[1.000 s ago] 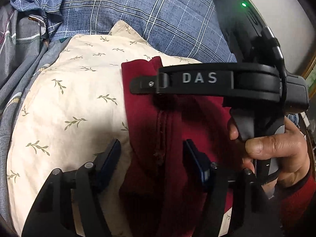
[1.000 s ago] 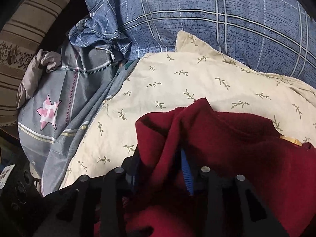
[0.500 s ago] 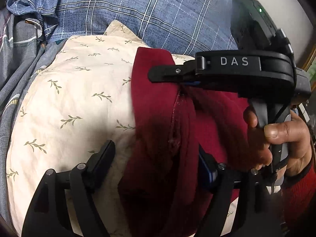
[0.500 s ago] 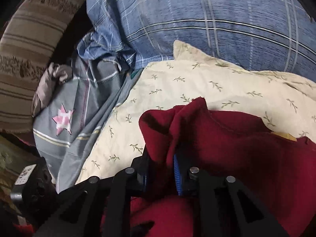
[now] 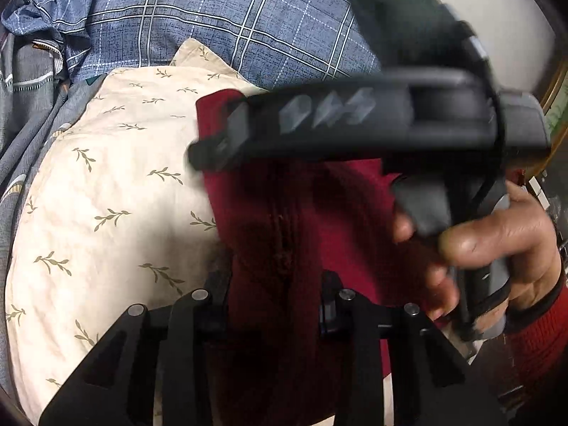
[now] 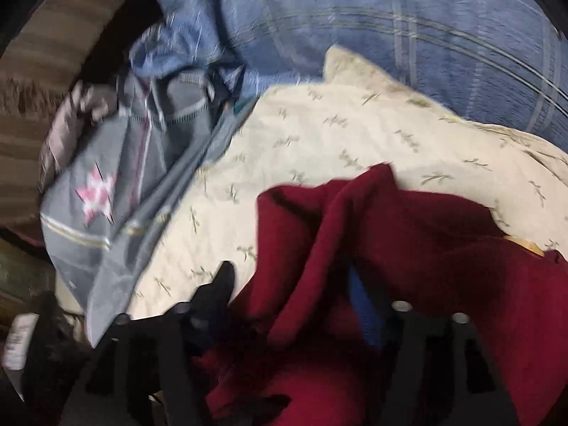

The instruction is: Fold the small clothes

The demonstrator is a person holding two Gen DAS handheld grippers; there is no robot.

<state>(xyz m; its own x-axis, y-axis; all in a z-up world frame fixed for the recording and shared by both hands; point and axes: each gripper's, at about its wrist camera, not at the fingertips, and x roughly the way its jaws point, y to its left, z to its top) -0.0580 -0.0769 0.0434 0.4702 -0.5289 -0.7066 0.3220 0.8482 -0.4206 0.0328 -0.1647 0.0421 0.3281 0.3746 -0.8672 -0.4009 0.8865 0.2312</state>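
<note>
A dark red knit garment [image 5: 284, 213] lies on a cream pillow with a leaf print [image 5: 117, 195]. My left gripper [image 5: 273, 294] is closed on a thick fold of it; its fingertips are partly buried in the cloth. In the right wrist view the red garment [image 6: 408, 248] bunches up between the fingers of my right gripper [image 6: 294, 291], which stands open, with cloth draped between the jaws. The right gripper's body, blurred, crosses the left wrist view above the garment [image 5: 355, 124], held by a hand [image 5: 497, 245].
A blue plaid pillow [image 5: 230, 17] lies behind the cream one. Grey bedding with a pink star [image 6: 99, 191] bunches at the left. A brown striped cushion [image 6: 35, 71] sits at the far left. A wall and a frame edge [image 5: 553, 106] are at the right.
My left gripper has closed on the red fold it straddled. My right gripper, shut on the cloth half a second ago, has opened wide and is moving; both views blur.
</note>
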